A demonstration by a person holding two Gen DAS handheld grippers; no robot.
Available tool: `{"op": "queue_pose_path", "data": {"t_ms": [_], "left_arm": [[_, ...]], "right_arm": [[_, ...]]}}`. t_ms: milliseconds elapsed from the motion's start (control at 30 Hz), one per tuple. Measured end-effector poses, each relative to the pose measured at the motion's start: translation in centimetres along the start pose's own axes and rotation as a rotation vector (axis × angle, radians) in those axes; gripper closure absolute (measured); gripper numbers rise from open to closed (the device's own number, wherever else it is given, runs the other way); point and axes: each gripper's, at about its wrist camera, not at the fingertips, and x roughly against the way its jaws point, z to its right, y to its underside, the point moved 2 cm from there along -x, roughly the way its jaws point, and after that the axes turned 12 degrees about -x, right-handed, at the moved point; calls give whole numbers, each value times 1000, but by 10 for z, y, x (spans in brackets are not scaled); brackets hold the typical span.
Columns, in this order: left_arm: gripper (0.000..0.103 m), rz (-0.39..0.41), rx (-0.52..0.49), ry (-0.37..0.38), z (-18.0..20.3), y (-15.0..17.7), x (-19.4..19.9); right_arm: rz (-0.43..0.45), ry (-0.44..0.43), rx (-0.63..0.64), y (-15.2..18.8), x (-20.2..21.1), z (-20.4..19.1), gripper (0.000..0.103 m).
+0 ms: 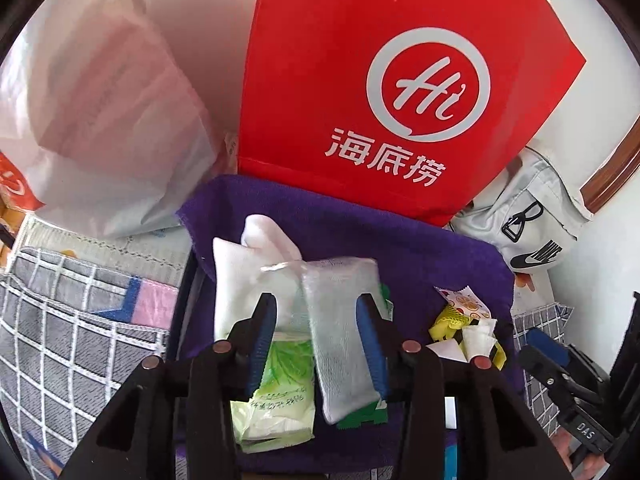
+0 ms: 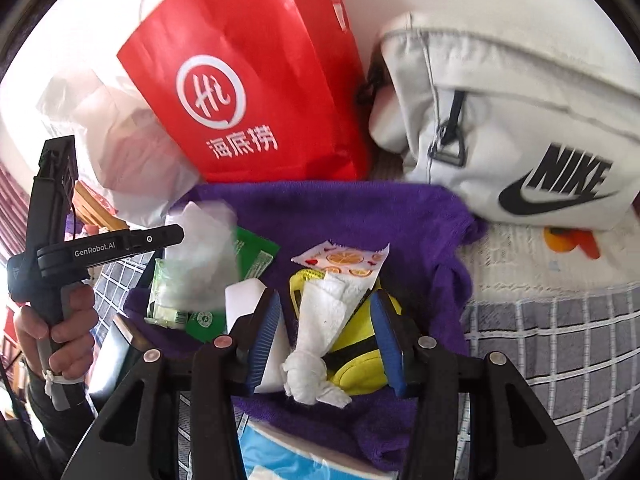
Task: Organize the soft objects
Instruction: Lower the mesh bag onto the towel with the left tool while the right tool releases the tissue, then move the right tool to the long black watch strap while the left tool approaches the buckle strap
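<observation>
The left claw [image 1: 316,340] stood released, its blue pads either side of a white mesh pouch [image 1: 344,328] without pressing it; the pouch lay on a purple towel [image 1: 360,232] over a green-printed tissue pack [image 1: 276,396], with a white sock [image 1: 240,276] at ten o'clock from it. The right claw [image 2: 326,344] was likewise released, straddling a knotted white cloth [image 2: 320,340] and a yellow pouch [image 2: 360,344] on the same towel. A red paper bag [image 1: 380,80] stood at twelve o'clock behind the towel, a grey Nike bag [image 2: 520,120] at two o'clock.
</observation>
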Motion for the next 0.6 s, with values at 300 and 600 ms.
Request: {"op": "queue_pose_path", "data": {"t_ms": [300,600], "left_arm": [[58,36,10,-37,-8,21,57],[58,74,27,-71,-15,66,116]], "right_arm": [[83,12,127,21,40,-43,50],[112,12,116,71,90,-58,50]]}}
